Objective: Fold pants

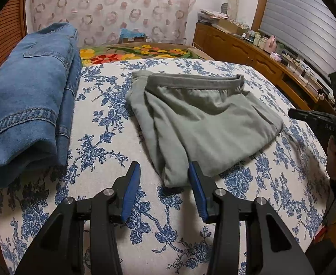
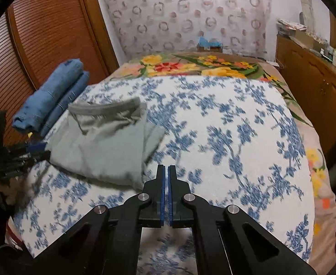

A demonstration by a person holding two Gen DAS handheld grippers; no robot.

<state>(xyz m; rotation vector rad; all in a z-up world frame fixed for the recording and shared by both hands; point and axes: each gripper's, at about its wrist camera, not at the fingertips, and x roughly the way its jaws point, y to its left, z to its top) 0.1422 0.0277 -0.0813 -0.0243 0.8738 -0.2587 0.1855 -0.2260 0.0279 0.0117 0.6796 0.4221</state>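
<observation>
Grey-green cotton pants (image 1: 200, 128) lie folded compactly on the blue-floral bedsheet (image 1: 113, 142), beside folded blue denim jeans (image 1: 28, 100). Folding appears complete. Left gripper (image 1: 164, 190) spread, empty; right gripper (image 2: 166, 191) closed, empty.

Almost nothing can be read. In the left wrist view, faint raised letters, seemingly "DA", stand on the black body of the right gripper (image 1: 323, 123) at the right edge of the picture; the rest is cut off. The right wrist view shows no legible text.
</observation>
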